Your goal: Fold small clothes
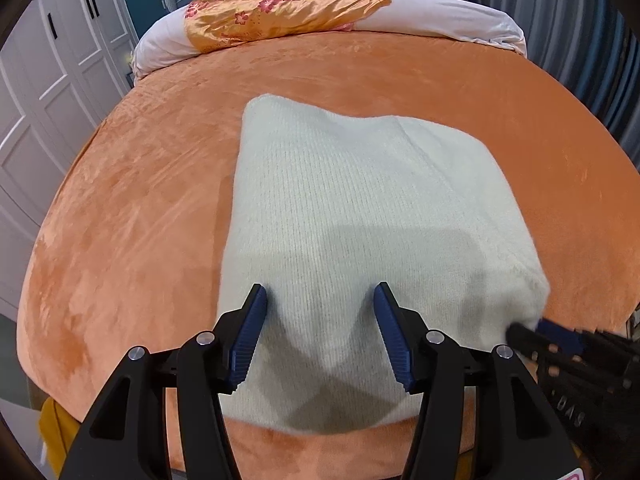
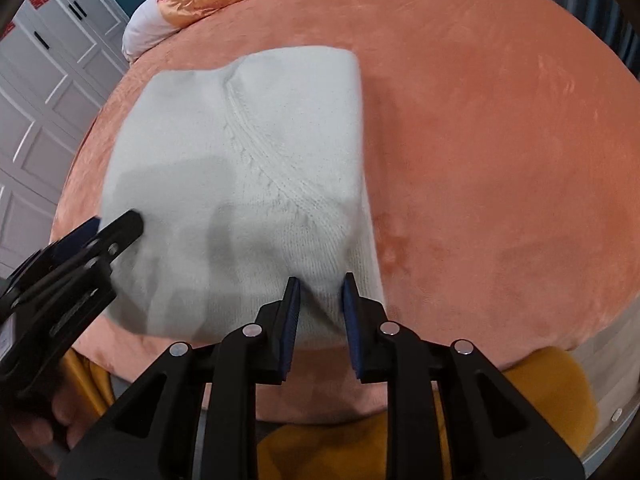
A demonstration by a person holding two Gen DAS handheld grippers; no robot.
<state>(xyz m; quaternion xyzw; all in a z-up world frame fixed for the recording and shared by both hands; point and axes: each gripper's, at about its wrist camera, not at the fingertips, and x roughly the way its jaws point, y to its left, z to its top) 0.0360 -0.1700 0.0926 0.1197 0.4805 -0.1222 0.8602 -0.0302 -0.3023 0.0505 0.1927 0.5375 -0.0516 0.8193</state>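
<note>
Left wrist: left tool half-open, empty, above white sweater.

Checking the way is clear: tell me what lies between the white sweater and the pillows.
Only bare orange blanket lies between the white sweater and the pillows; the left wrist view shows that stretch best.
</note>
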